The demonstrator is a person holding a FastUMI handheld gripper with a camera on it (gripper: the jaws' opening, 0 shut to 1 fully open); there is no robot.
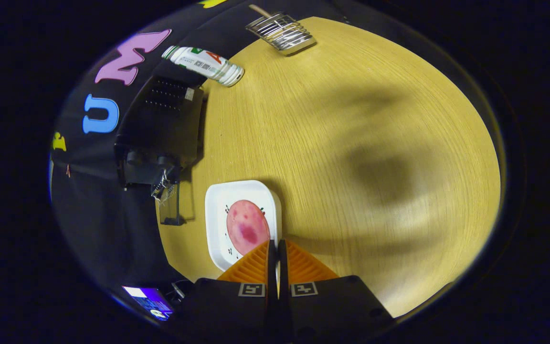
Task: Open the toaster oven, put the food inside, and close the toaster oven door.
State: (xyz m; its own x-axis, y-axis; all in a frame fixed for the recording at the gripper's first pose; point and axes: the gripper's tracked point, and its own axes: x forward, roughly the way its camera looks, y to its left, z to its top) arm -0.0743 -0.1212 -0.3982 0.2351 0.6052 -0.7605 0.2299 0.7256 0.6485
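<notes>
A staged booth rather than a real kitchen: black cloth walls (89,224) close in 1 wooden table (351,143) bearing kitchen props, a black toaster oven (160,134) left, a wire rack (280,32) far, a bottle (203,64) between them.

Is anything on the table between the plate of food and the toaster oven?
Nothing visible does. The white plate with the pink food sits just ahead of the shut fingers, beside the toaster oven. Bare table lies between. The can lies beyond.

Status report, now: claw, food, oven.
Claw shut, empty, at plate rim. Food on plate, just ahead of fingers. Toaster oven beyond, door state unclear. Nothing between.
</notes>
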